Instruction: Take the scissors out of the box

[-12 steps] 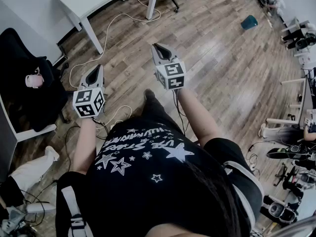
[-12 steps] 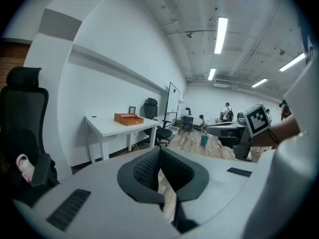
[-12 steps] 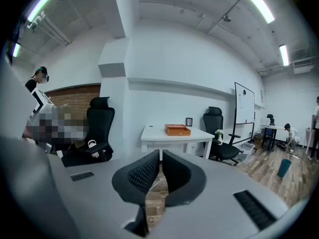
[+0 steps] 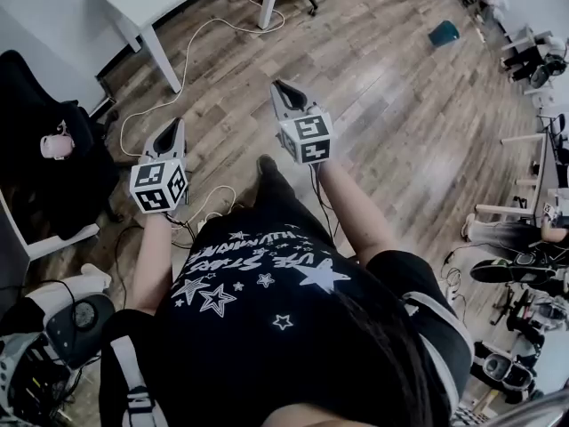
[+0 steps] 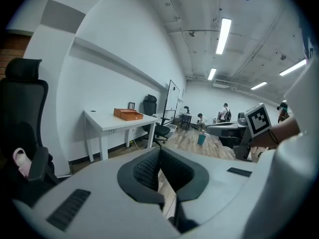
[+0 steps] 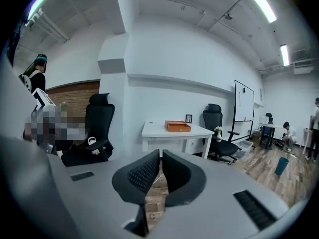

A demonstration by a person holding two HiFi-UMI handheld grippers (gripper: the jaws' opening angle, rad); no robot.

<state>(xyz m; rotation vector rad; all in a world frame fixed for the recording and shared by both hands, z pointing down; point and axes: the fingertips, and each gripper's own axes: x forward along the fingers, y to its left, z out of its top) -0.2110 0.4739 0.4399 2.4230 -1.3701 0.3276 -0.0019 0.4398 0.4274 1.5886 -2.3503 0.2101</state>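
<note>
An orange box [image 6: 178, 127] lies on a white table [image 6: 199, 132] across the room, and it also shows in the left gripper view [image 5: 128, 114]. No scissors can be seen in any view. In the head view, the person holds both grippers out in front of the body over the wooden floor, well short of the table [image 4: 151, 3]. My left gripper [image 4: 175, 124] is shut with nothing between its pads [image 5: 149, 166]. My right gripper [image 4: 283, 87] is also shut and empty, its pads [image 6: 144, 173] meeting at the tips.
A black office chair [image 4: 40, 145] stands at the left, with a pink item on it. White cables [image 4: 187, 56] run across the floor towards the table. A teal bin [image 4: 443, 33] sits far right. Another black chair [image 6: 222, 133] stands beside the table. Several people are at far desks.
In the head view the floor and table have slid slightly upward, and a grey device has come into view at the lower left. Both grippers stay shut in the same pose.
</note>
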